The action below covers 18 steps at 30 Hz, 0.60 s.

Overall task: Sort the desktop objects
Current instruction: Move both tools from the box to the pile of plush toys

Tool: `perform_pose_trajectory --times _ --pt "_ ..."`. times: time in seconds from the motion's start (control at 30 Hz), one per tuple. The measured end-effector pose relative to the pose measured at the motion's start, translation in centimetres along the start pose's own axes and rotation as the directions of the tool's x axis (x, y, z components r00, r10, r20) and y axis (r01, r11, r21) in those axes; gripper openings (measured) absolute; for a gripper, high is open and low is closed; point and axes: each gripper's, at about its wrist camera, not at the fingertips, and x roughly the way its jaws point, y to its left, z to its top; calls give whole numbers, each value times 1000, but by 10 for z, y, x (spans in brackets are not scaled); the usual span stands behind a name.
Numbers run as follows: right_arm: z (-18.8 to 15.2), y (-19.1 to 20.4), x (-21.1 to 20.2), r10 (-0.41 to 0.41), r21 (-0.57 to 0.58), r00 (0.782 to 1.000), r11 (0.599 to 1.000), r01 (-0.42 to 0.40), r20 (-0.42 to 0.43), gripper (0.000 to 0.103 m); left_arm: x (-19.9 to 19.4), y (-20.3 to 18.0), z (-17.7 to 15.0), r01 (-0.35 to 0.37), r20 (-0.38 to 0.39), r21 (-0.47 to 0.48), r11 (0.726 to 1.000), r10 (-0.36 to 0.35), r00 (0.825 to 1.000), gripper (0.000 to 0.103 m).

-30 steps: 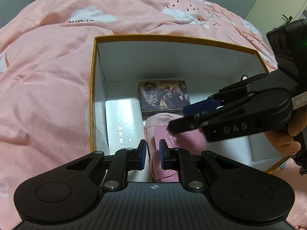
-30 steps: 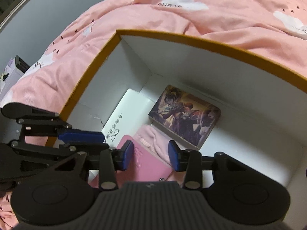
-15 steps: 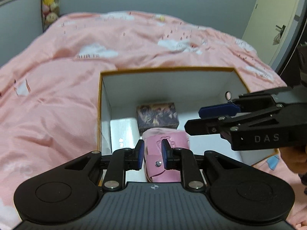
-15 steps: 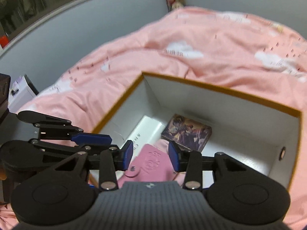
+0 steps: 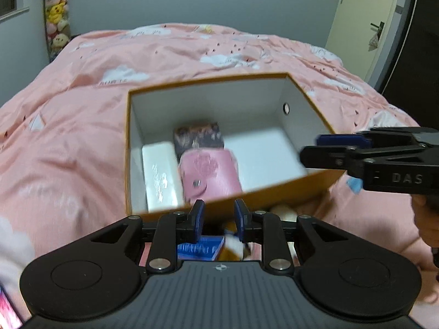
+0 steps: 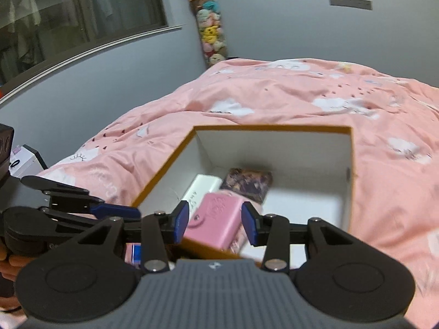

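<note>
**Both grippers empty, box filling up from one corner**

Jaws on both tools are parted with nothing between the pads. The left gripper (image 5: 216,220) hangs over the near wall of the orange box (image 5: 274,192), its blue pads spread on either side of a blurry heap of loose stuff at 6 o'clock: a blue booklet-ish thing (image 5: 199,249) and something white and orange (image 5: 233,246) that's too smeared to name. Probably the unsorted pile, so the open stance makes sense if a pickup is coming. That's a guess, though.

The right gripper (image 6: 215,223) is spread wider and looks down into the box. From its camera the pink wallet (image 6: 218,220) sits framed between the pads, but the left view shows the tool off at 3 o'clock, outside the box rim, so it isn't gripping anything.

Inside, the wallet (image 5: 210,172) lies flat, snap side up, roughly mid-floor. Its far end touches, maybe overlaps, a dark picture box (image 5: 199,137) at 12 o'clock, and a white case (image 5: 162,175) runs alongside at 9 o'clock against the left wall. Packing them tight to that side leaves the whole 3 o'clock half of the floor bare, likely room for whatever's next.

All of it rests on a pink quilt (image 5: 82,126), soft ground, so the box could tip if pushed on.
</note>
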Motion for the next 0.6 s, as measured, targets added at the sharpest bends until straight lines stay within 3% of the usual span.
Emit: perform_pose_trajectory --times 0.23,0.43,0.53,0.6 --pt "-41 6 -10 -60 29 990 998 64 -126 45 -10 -13 -29 -3 -41 66 998 6 999 50" --pt "-81 14 -20 -164 -15 949 986 166 -268 44 -9 -34 -48 63 -93 124 990 -52 994 50" --pt "-90 12 -26 -164 2 947 985 172 -277 43 -9 -45 -48 127 -85 134 983 -116 990 50" --pt "-91 8 -32 -169 13 950 984 179 -261 33 -6 -48 -46 179 -89 88 980 -172 981 50"
